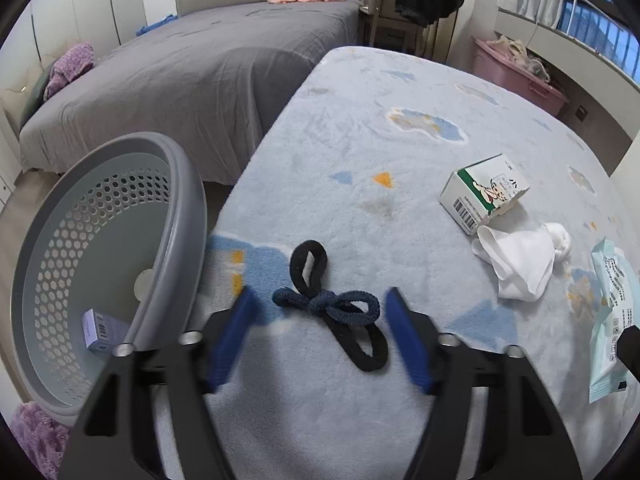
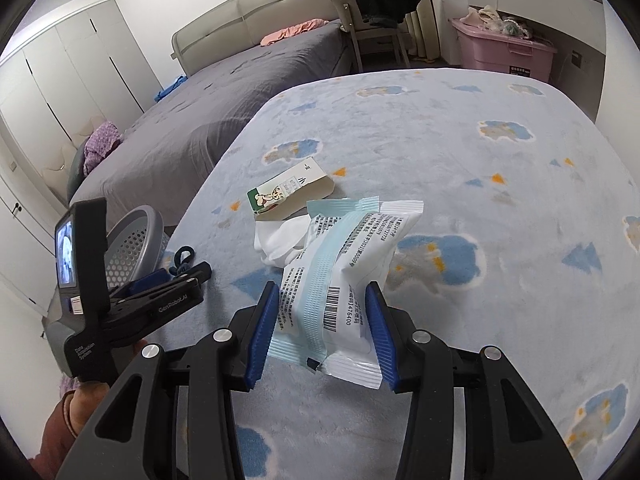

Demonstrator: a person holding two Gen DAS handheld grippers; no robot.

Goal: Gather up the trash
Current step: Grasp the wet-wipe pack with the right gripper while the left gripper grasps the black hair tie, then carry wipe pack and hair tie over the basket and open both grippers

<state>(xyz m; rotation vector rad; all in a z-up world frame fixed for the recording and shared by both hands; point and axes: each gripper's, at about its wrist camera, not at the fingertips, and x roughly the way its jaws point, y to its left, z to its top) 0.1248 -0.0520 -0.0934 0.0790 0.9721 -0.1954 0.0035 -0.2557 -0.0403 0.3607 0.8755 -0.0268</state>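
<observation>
In the left wrist view my left gripper (image 1: pixel 320 308) is open, its blue pads on either side of tangled black and navy hair ties (image 1: pixel 332 304) lying on the light blue rug (image 1: pixel 360 120). A grey perforated basket (image 1: pixel 104 248) lies tilted at the left with a small lilac box (image 1: pixel 100 330) inside. In the right wrist view my right gripper (image 2: pixel 322 300) is open around a white and pale blue plastic packet (image 2: pixel 340 272), with the pads close to its sides. A green and white carton (image 2: pixel 292 192) and a crumpled white cloth (image 2: pixel 280 240) lie beyond it.
A bed with a grey cover (image 1: pixel 192 72) stands left of the rug. A pink storage bin (image 2: pixel 504 48) and a chair with dark clothes (image 2: pixel 380 0) stand at the back. White wardrobes (image 2: pixel 60 80) line the left wall. The left gripper (image 2: pixel 160 292) shows in the right wrist view.
</observation>
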